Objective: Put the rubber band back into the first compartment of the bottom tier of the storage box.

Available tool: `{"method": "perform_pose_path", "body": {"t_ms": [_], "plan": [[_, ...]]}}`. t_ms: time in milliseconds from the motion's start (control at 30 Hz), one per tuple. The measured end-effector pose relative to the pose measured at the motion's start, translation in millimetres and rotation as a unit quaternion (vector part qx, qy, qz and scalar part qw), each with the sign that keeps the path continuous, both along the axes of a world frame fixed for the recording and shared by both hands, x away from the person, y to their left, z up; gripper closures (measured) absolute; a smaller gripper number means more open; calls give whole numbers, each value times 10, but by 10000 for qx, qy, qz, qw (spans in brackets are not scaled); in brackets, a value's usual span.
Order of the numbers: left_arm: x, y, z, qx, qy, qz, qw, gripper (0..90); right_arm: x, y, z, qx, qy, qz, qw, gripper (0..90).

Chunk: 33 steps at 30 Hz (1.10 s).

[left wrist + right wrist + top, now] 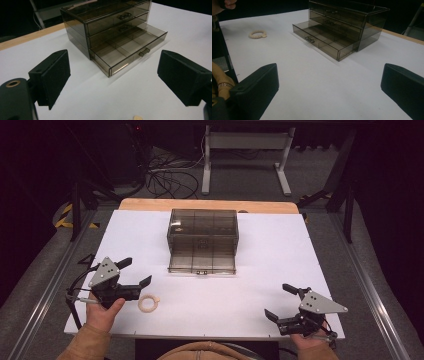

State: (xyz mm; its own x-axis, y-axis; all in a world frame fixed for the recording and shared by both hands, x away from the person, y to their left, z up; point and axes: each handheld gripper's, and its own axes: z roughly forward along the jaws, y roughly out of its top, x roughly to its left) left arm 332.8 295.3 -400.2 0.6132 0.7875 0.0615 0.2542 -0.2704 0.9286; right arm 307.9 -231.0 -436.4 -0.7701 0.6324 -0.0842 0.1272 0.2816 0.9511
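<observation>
Nearest my viewpoint, two forearms in tan sleeves enter from the bottom edge of the high view, each hand carrying a claw. On the left I see the left claw (134, 271) with its jaws spread wide and nothing between them; it sits low over the white table (280, 245) near the front left corner. Just beside it, toward the table's middle, lies a pale ring (148, 302), flat on the surface and apart from the jaws; from the right gripper view the ring (257, 34) appears well to the left of the drawer unit. On the right I see the right claw (281, 301), likewise wide open and empty, held near the front right corner. At the centre, toward the far edge, stands a smoky transparent drawer cabinet (202, 227) with three tiers. Its bottom drawer (127, 47) is pulled out toward me, showing partitioned compartments and a small handle at the front; the two upper drawers are pushed in.
</observation>
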Motion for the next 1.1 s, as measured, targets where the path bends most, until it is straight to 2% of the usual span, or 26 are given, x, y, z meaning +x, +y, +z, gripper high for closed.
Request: {"method": "perform_pose_path", "body": {"t_ms": [400, 633, 867, 900, 1067, 1100], "plan": [[16, -25, -7, 160, 193, -140, 9996, 162, -1, 0, -1, 2, -3, 45, 10000, 21], [36, -37, -12, 536, 472, -193, 9973, 187, -3, 2, -1, 4, 9, 57, 10000, 23], [92, -27, -50, 902, 894, -164, 9918, 215, -3, 0, -1, 4, 12, 71, 10000, 26], [92, -27, -50, 902, 894, -164, 9918, 219, -3, 0, -2, 4, 22, 70, 10000, 26], [168, -23, -123, 1104, 1438, -116, 9834, 237, -1, 5, -4, 5, 27, 86, 10000, 27], [168, -23, -123, 1104, 1438, -116, 9834, 245, -2, 6, -4, 4, 29, 89, 10000, 28]]}}
